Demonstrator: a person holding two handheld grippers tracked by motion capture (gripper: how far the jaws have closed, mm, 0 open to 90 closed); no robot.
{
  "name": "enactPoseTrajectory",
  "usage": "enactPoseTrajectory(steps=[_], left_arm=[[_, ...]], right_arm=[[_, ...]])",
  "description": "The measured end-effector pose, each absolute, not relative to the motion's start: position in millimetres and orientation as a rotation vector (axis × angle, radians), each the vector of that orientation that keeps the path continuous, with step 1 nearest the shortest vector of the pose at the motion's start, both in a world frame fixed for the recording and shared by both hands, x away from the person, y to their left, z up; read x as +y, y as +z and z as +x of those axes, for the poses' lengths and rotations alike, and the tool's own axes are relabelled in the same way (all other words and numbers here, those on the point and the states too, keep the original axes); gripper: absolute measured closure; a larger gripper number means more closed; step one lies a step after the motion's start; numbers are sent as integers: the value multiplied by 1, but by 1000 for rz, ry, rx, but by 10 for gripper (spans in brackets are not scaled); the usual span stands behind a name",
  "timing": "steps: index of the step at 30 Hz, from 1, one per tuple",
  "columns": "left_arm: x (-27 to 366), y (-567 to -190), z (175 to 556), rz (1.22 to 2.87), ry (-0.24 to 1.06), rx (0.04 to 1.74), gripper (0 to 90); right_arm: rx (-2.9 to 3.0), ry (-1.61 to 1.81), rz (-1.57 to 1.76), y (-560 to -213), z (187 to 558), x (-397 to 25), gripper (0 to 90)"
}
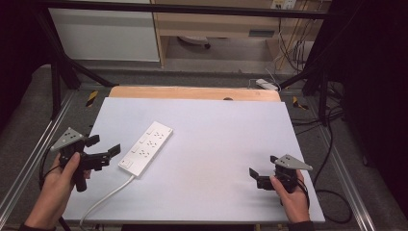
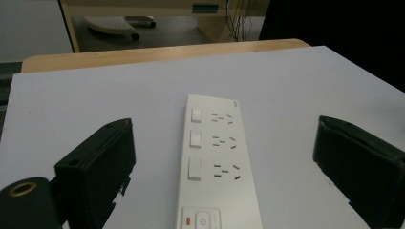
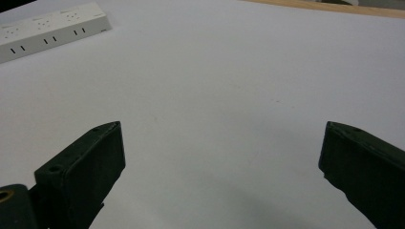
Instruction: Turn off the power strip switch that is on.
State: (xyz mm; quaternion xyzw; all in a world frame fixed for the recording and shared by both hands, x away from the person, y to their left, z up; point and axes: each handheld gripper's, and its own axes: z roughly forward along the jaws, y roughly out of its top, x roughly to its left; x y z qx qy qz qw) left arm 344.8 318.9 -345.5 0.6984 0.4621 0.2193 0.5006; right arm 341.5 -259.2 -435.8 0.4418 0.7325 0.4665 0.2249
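A white power strip [image 1: 146, 147] with three socket groups and switches lies at an angle on the white table [image 1: 216, 134], its white cable [image 1: 103, 199] trailing toward the front edge. My left gripper [image 1: 103, 149] is held just left of the strip's switch end, jaws wide open and empty. In the left gripper view the power strip [image 2: 215, 167] lies straight ahead between the spread jaws of the left gripper [image 2: 229, 167]. My right gripper [image 1: 262, 168] hovers open near the front right of the table, far from the strip. In the right gripper view the power strip [image 3: 47, 28] sits at the far upper left.
A wooden strip [image 1: 192, 92] borders the table's far edge. Metal rails [image 1: 29, 159] run along both sides. Cables [image 1: 332, 187] lie on the floor at right, and a shelf unit [image 1: 216, 29] stands beyond the table.
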Motion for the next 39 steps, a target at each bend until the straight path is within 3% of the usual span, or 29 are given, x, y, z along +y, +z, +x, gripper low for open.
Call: enactPoseTrajectory(steps=[24, 39], left_arm=[[335, -375, 310, 1701, 547, 1104, 70], [328, -423, 303, 1776, 503, 1127, 72]], right_arm=[[2019, 1282, 1219, -436, 342, -259, 22], [2014, 1280, 1227, -437, 342, -260, 22]])
